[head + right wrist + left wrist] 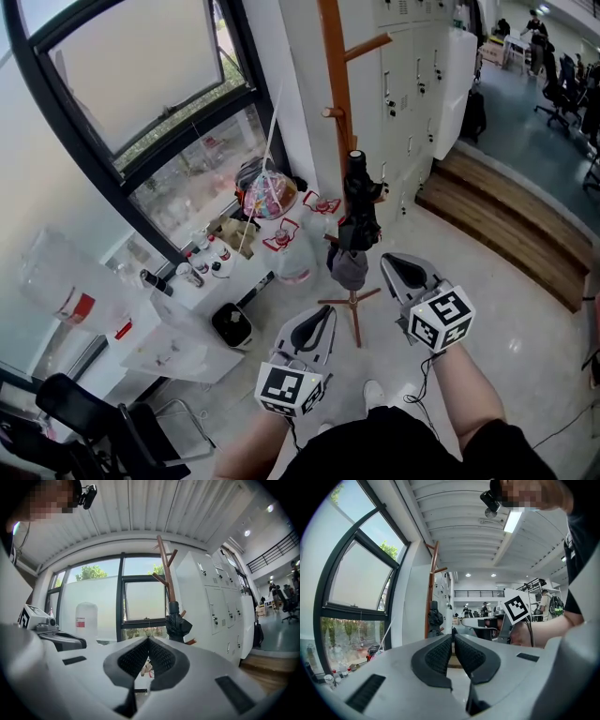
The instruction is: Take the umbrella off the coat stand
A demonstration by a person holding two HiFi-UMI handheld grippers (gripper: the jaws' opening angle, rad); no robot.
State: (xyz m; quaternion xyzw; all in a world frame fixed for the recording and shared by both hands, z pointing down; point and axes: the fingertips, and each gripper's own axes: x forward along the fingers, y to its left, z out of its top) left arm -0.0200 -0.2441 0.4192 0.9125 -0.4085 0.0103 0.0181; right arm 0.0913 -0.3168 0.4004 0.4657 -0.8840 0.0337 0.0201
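A black folded umbrella hangs upright on the orange wooden coat stand. The stand's crossed feet rest on the floor just ahead of me. My left gripper is held below and left of the umbrella, apart from it, jaws shut and empty. My right gripper is just right of the umbrella's lower end, also shut and empty. In the left gripper view the umbrella shows beyond the closed jaws. The right gripper view has the umbrella right of its closed jaws.
White lockers stand right of the stand, with a wooden step below them. A large window fills the left. Water jugs, a colourful bag and a low white table with small bottles crowd the stand's left side.
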